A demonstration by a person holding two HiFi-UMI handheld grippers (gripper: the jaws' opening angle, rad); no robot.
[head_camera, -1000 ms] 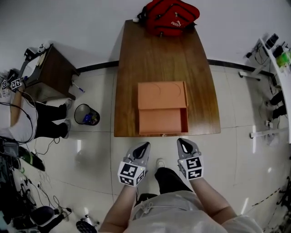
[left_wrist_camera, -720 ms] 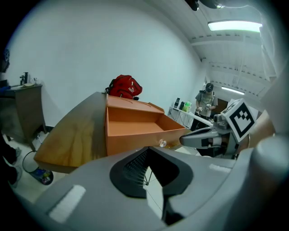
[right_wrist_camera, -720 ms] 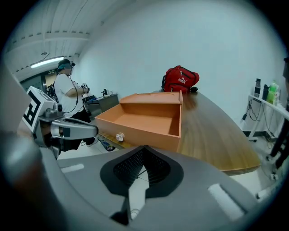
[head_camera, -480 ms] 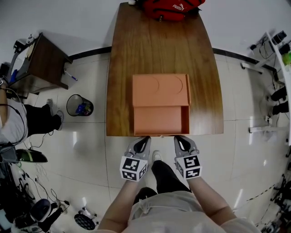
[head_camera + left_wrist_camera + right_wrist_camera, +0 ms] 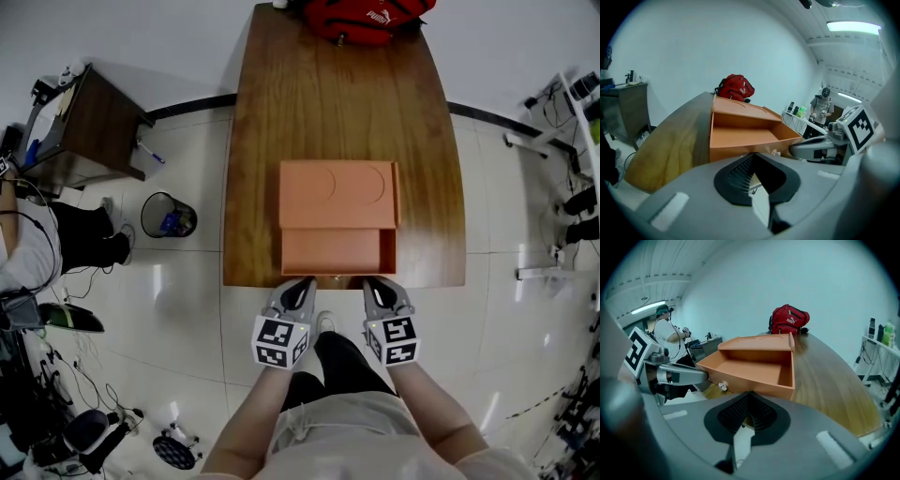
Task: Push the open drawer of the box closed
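Drawer: stands open, drawn out of the box toward the near edge of the table. Inside bare, with a small knob on the front panel. Not yet pushed in, so nothing of the task looks done.

Tools: left gripper and right gripper hover side by side at the near table edge. Tips aimed at the drawer front, one either side of the knob. Very close to the panel; touching or not, hard to tell. Jaws on each pressed together, pinching nothing.

Left to do, by judgement: set both tips on the front panel, then drive straight forward until the front lies flush with the box.

Writing: white "PUMA" and its logo on the red backpack at the far end of the table, readable in the head view and the right gripper view. Black-and-white square markers on each gripper's cube, no letters. No print to be seen on box or drawer, only two faint arcs pressed into the box top.
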